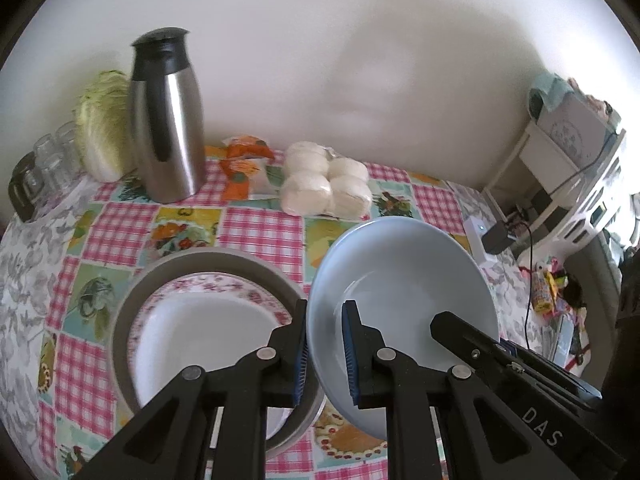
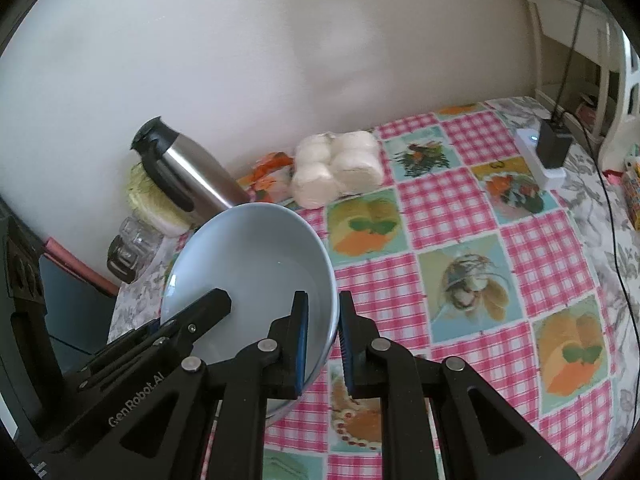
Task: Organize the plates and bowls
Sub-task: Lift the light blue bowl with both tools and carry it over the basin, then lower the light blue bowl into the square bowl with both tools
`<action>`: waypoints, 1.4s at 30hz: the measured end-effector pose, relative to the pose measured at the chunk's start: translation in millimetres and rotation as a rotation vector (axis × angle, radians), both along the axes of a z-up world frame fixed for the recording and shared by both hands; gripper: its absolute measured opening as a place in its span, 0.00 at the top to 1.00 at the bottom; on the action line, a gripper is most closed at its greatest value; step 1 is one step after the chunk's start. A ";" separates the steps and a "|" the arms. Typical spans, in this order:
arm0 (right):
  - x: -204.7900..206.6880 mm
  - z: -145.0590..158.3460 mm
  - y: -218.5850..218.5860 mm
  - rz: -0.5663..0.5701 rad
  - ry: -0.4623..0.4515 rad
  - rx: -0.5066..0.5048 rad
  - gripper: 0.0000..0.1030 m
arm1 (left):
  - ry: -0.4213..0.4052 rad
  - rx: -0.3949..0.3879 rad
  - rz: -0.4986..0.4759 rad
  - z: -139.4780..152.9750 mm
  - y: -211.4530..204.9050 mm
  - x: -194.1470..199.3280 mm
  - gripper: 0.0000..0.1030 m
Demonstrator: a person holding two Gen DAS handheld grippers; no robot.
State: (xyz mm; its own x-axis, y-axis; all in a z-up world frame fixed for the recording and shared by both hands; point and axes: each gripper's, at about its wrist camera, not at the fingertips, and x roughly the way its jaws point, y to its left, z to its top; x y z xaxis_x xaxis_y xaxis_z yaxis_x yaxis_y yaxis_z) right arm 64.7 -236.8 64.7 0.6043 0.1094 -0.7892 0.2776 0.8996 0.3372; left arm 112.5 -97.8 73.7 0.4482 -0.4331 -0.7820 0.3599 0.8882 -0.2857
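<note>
Right wrist view reads "GenRobot.AI" on the left gripper (image 2: pixel 208 312); both it and the right gripper (image 2: pixel 323 344), angled downward, pinch the blue bowl (image 2: pixel 256 256) rim.

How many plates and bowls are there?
3 that I can see: the blue bowl held up by both tools, and the flowery plate lying inside the grey dish on the table. More could be hidden underneath.

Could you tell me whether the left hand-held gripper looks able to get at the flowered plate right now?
Probably not as things stand: the left hand-held gripper is shut on the rim of the blue bowl, which the right hand-held gripper also grips. The flowered plate lies uncovered in the grey dish beside it.
</note>
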 end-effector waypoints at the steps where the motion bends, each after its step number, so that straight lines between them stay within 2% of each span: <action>1: 2.0 1.0 5.3 0.008 -0.002 0.000 0.85 | -0.003 0.000 0.006 0.8 4.3 0.0 0.83; 11: 14.6 9.8 54.5 0.099 -0.020 -0.007 0.85 | 0.013 -0.059 0.096 1.2 68.7 1.2 0.83; 20: 21.0 10.6 95.8 0.177 -0.025 -0.025 0.85 | 0.016 -0.086 0.163 1.8 107.7 0.2 0.83; 31: 30.4 2.5 120.6 0.213 -0.004 -0.031 0.84 | 0.046 -0.108 0.203 -4.0 131.0 4.7 0.83; 42: 35.3 -7.2 124.3 0.211 0.035 -0.059 0.85 | 0.094 -0.100 0.191 -17.5 127.3 11.2 0.83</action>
State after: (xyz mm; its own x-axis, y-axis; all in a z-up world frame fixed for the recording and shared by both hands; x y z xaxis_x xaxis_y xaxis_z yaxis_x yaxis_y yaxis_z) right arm 100.1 -112.6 57.5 0.5449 0.1835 -0.8182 0.0914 0.9570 0.2754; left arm 123.7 29.5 56.2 0.4571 -0.4249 -0.7814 0.1554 0.9031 -0.4002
